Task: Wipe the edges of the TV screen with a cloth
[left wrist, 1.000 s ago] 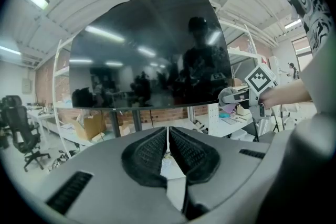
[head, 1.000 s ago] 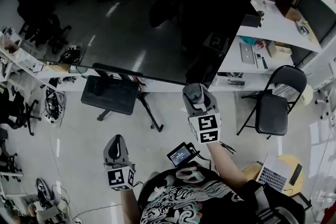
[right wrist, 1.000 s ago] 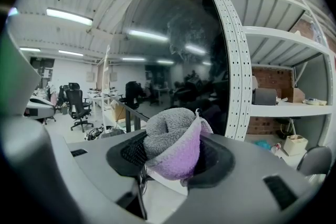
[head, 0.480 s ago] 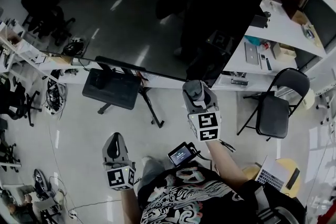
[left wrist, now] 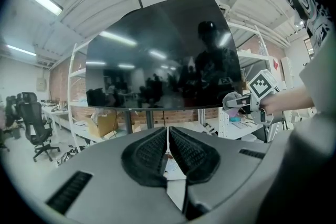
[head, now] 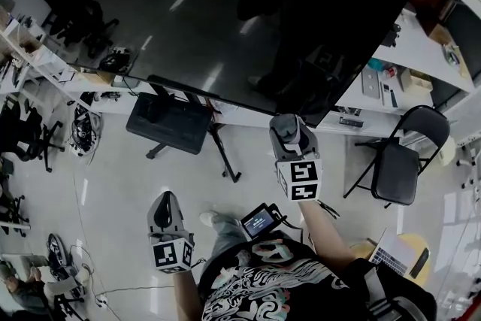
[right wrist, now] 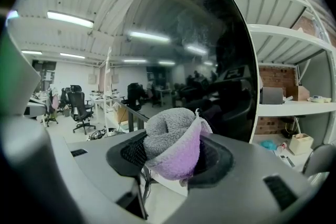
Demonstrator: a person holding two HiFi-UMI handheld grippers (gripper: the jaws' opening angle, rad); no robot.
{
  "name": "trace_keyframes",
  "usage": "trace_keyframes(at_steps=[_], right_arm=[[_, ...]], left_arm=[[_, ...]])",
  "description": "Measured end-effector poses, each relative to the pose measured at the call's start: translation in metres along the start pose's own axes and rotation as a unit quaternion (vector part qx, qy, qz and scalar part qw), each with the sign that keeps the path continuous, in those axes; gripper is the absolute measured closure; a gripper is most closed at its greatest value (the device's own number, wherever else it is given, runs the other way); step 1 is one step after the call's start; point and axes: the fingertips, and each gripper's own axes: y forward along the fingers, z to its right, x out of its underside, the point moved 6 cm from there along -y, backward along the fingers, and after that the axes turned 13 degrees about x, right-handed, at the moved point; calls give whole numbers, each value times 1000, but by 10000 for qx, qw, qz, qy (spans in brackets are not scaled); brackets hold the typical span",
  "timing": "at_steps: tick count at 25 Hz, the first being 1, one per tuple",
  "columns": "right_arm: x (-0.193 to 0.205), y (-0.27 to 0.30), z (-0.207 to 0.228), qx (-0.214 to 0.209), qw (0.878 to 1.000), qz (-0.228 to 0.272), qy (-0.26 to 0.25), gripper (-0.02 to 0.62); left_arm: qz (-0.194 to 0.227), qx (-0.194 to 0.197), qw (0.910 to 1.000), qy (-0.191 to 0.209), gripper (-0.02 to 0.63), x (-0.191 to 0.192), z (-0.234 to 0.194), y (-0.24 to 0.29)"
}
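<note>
right gripper (head: 285,125) clamped on folded grey-purple fleece cloth (right wrist: 169,136); left gripper (left wrist: 168,148) closed, empty; hold cloth flat against edge of large black tv screen (head: 225,19).

The large black flat TV screen (head: 225,19) stands ahead. The right gripper (head: 285,125), with the grey-and-purple terry cloth (right wrist: 173,147) between its jaws, is near the screen's lower right corner. The left gripper (head: 167,204) is nearer the person, well apart. A black folding chair (head: 397,162) stands further right.

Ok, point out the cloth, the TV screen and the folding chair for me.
cloth (right wrist: 170,147): right gripper view, on its purple outer fold.
TV screen (left wrist: 157,55): left gripper view, on the middle of the dark glass.
folding chair (head: 396,173): head view, on its black seat.
</note>
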Motion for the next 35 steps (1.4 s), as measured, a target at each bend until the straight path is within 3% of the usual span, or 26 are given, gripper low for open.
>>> trace_keyframes(at_steps=[22, 35], right_arm=[[-13, 26, -41, -163, 9998, -88, -57, 362], [-19, 45, -76, -342, 9992, -157, -105, 362]], left_arm=[[118, 2, 9998, -166, 581, -4, -44, 8], [125, -284, 9992, -237, 581, -5, -85, 9]])
